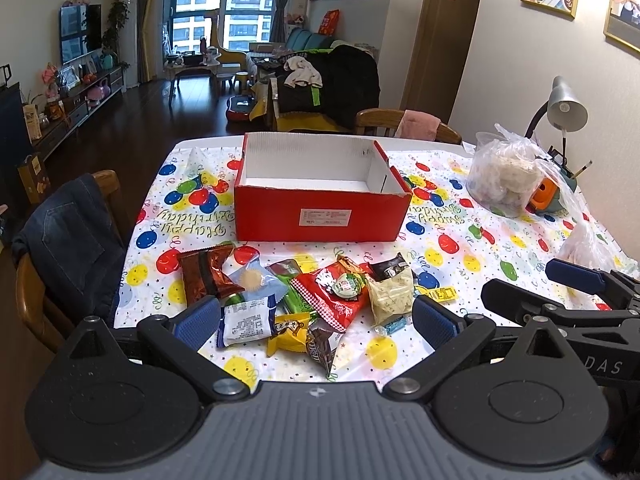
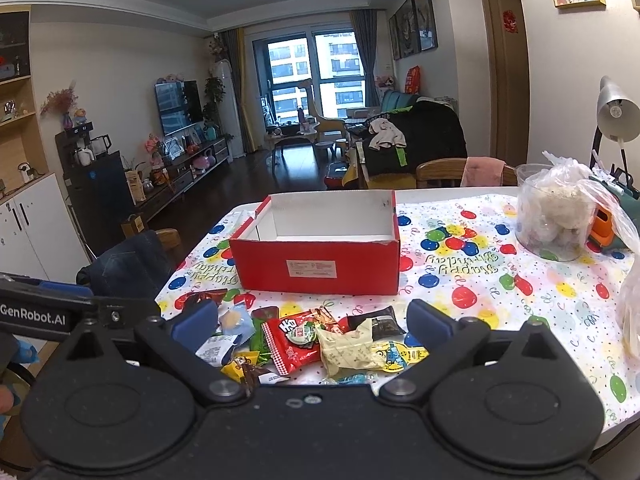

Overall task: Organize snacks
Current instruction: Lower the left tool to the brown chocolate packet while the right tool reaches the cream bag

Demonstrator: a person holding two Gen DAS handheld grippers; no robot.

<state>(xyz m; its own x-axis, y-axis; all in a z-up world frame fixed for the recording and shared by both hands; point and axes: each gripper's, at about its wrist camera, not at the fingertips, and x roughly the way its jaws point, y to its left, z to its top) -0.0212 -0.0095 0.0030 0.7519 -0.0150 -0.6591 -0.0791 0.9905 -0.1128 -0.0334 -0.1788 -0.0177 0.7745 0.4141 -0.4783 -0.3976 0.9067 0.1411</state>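
A red cardboard box [image 1: 322, 212] [image 2: 316, 266] with a white, empty inside stands open in the middle of the table. In front of it lies a loose pile of snack packets: a brown bag [image 1: 204, 276], a red packet [image 1: 334, 294] [image 2: 296, 338], a pale bag of flakes [image 1: 390, 294] [image 2: 348, 350], a white sachet [image 1: 244, 320] and a yellow one [image 1: 290, 334]. My left gripper [image 1: 316, 320] hovers open over the pile, holding nothing. My right gripper [image 2: 312, 322] is open too, just above the same pile; it shows at the right of the left wrist view [image 1: 576, 280].
A balloon-print cloth [image 2: 500, 292] covers the table. A clear tub wrapped in plastic [image 1: 504, 172] [image 2: 556, 216], an orange object [image 1: 544, 196] and a desk lamp [image 1: 564, 108] stand at the right. Wooden chairs stand behind [image 1: 404, 122] and to the left, one with a denim jacket [image 1: 68, 236].
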